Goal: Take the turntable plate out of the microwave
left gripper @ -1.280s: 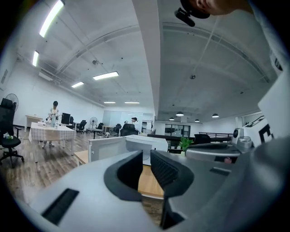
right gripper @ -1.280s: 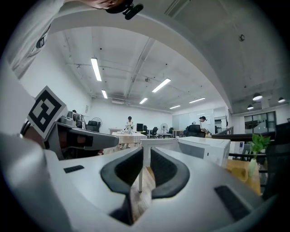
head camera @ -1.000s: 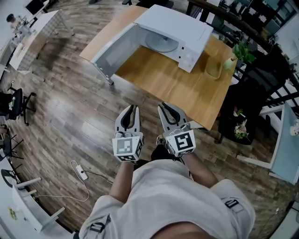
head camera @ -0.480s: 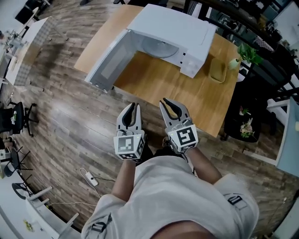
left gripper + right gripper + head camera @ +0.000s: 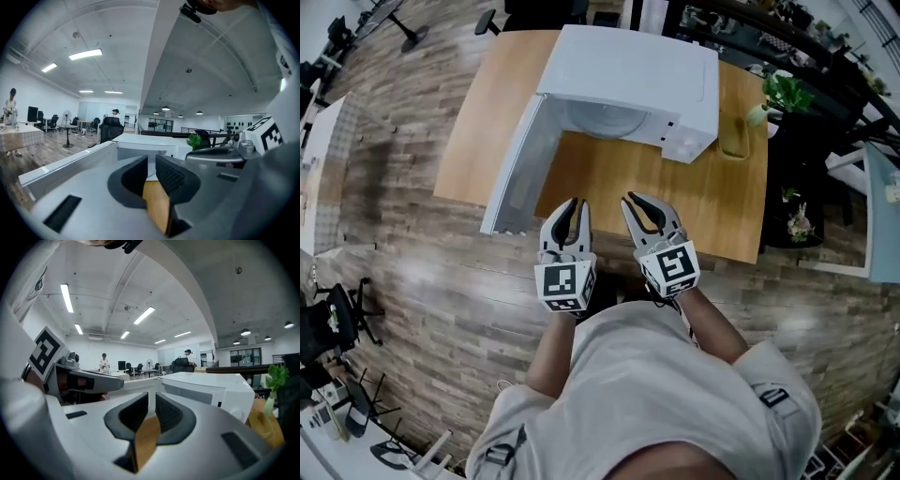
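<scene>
1. Grippers first: left gripper (image 5: 573, 202) and right gripper (image 5: 639, 200) sit side by side at the near edge of the table (image 5: 609, 187). Both point toward the microwave (image 5: 628, 70).
2. Each gripper view shows its jaws nearly together with a slim gap. Only table wood shows through it, so we hold nothing on either side.
3. Ahead of the left gripper, the door (image 5: 517, 169) is swung fully open to the left, so we reach the cavity from the front unobstructed. We keep the left gripper clear of the door's free edge.
4. Turntable plate (image 5: 605, 120) lies flat on the cavity floor, just inside the opening. It is well apart from both grippers. We only see its front arc; the rest is under the roof.
5. Handling, our read: it looks like glass, so rigid, heavy for its size, slick and brittle. It won't flex and won't forgive a knock on the cavity lip or a drop.
6. Grip plan: we take the near rim, one gripper on each side of centre. The rim looks thin, so the pads need to bite well over the edge, not just on the lip.
7. We'd lift it a little before pulling, since it probably seats on a hub. Then we keep it level on the way out.
8. Furthest out, a plant (image 5: 783, 94) stands past the microwave's right side, clear of our pull path.
</scene>
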The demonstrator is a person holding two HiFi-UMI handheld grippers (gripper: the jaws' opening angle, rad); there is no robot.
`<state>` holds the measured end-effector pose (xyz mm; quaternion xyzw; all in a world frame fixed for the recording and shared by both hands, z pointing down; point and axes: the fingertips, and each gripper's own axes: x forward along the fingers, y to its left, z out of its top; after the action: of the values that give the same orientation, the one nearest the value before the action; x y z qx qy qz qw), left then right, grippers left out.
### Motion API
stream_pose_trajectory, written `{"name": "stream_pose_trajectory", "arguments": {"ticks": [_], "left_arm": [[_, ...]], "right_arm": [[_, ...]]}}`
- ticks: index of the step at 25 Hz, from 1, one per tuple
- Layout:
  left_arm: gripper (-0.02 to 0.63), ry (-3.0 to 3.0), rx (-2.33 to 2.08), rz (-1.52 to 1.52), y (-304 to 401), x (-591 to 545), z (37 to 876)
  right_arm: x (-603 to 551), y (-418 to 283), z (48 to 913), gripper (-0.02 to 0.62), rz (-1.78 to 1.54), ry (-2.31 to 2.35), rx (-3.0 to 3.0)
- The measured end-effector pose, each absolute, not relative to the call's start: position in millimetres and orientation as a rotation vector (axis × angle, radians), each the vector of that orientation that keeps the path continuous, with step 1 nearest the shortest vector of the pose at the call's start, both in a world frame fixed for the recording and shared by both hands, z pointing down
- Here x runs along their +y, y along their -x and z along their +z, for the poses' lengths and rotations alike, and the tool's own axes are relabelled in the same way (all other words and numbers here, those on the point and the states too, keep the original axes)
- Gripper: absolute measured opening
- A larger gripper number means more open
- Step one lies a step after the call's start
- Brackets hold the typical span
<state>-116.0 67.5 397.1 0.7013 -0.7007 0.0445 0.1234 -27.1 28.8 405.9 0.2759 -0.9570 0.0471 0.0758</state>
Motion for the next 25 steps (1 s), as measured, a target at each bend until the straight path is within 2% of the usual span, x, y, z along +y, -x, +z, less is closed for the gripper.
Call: {"name": "stream_pose_trajectory", "arguments": {"ticks": [12,25], "left_arm": [[0.064,-2.152,-1.756,0.151,148,23,443],[0.064,-2.113,-1.62,0.269,140,-60,493]], "right_arm": [[-9,29,437,0.054,0.285,-1.157,-2.679],[-80,25,486,0.054,0.573,-1.15,-2.655]]}}
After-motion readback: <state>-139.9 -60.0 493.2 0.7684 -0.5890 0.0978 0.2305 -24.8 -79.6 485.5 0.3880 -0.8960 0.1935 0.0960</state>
